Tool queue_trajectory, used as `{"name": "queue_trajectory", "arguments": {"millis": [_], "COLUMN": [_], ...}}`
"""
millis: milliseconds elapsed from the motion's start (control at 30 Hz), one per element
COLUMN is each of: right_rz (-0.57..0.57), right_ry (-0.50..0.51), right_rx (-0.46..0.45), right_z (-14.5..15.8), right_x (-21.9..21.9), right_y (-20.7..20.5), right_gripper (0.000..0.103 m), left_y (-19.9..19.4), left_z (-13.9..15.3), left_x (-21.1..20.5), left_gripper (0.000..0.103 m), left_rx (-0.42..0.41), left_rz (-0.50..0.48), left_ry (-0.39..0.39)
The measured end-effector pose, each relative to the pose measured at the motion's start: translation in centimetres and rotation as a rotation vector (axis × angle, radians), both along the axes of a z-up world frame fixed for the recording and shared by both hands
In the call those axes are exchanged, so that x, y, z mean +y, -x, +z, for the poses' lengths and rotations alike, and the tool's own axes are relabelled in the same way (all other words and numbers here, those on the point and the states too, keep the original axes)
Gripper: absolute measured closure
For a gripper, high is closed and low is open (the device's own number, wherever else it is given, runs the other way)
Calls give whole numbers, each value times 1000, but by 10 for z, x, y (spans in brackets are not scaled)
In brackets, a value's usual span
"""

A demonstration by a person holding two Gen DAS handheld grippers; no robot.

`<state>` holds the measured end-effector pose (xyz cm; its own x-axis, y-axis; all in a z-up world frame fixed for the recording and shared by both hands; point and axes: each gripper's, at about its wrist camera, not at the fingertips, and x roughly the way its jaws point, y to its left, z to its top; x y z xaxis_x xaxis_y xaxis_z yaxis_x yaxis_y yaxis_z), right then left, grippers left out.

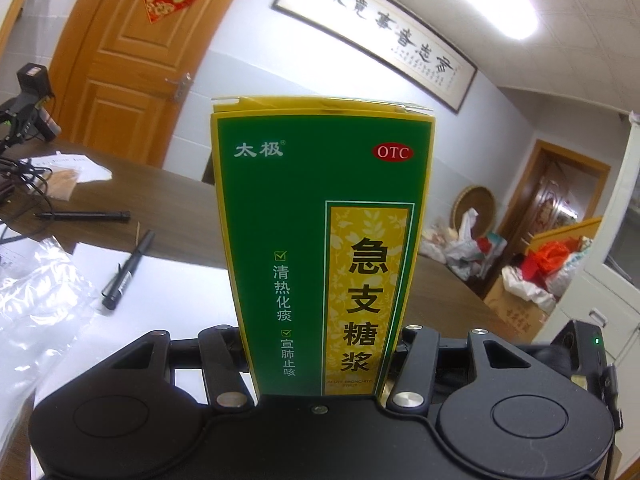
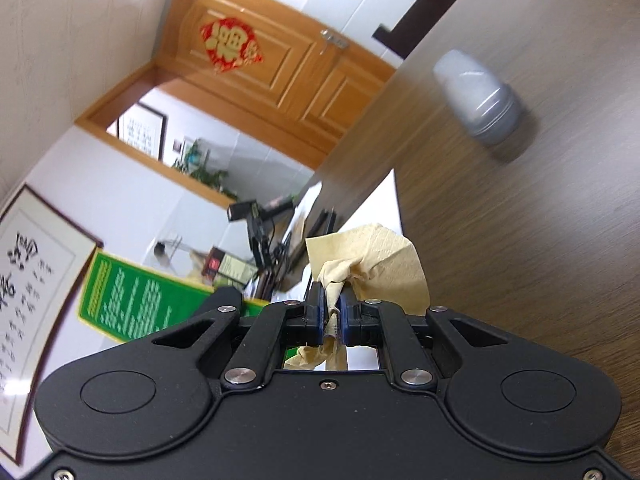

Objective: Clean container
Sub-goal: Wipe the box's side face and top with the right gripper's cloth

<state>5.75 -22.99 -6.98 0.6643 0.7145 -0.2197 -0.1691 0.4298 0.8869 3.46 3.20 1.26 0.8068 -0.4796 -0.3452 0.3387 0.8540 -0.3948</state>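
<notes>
Left tongs (image 1: pixel 320 360) clamp the green box (image 1: pixel 320 240) upright above the tabletop (image 1: pixel 180 216), face exposed for wiping; right tongs (image 2: pixel 331 312) pinch a tissue (image 2: pixel 372 256), ready beside it.

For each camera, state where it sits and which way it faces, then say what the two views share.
Left wrist: sits on the left tongs, looking level along them over the brown table; the green medicine box clamped upright fills the middle; only the tongs show.
Right wrist: sits on the right tongs, rolled sideways, facing along the table; they pinch a tan paper towel; a grey cup stands beyond.
Shared: the box, the wooden door, the table.
</notes>
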Motion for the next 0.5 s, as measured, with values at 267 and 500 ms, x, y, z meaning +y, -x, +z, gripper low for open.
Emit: {"name": "queue_trajectory", "arguments": {"millis": [267, 500], "right_rz": [3, 25], "right_ry": [-29, 7], "right_rx": [-97, -154], "right_z": [8, 16], "right_x": [-6, -6], "right_y": [2, 8], "right_gripper": [94, 94], "left_y": [-4, -5], "left_z": [-7, -11], "left_x": [-14, -21], "left_gripper": [54, 54], "left_rx": [41, 55], "left_rz": [16, 121], "left_ry": [-90, -218]}}
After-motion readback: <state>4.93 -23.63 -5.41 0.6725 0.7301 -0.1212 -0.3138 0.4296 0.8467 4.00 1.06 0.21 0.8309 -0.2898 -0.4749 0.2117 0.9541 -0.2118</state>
